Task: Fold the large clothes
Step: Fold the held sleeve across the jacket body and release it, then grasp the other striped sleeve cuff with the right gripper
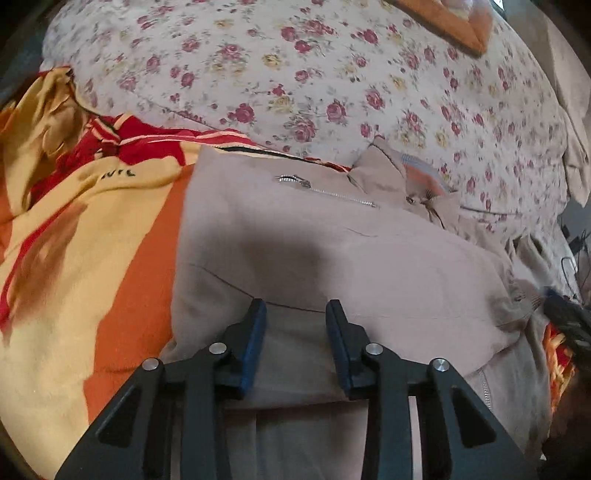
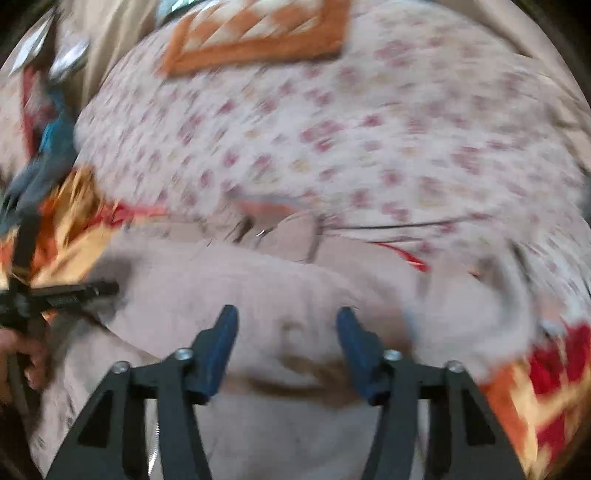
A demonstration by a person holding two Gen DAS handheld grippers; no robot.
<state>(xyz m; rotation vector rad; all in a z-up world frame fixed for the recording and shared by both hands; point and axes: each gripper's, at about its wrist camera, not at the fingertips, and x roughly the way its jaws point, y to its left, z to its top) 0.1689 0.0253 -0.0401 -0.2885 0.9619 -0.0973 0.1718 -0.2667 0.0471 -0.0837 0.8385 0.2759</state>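
A beige zip jacket lies partly folded on the bed, collar to the upper right, a silver chest zip across its upper part. My left gripper is open and empty, just above the jacket's near fold. In the blurred right wrist view the same jacket fills the lower middle. My right gripper is open and empty over it. The left gripper shows there at the left edge, held in a hand.
An orange, yellow and red blanket lies left of the jacket and under it. A floral bedsheet covers the bed beyond. An orange-bordered cushion sits at the far side. Cables hang at the right edge.
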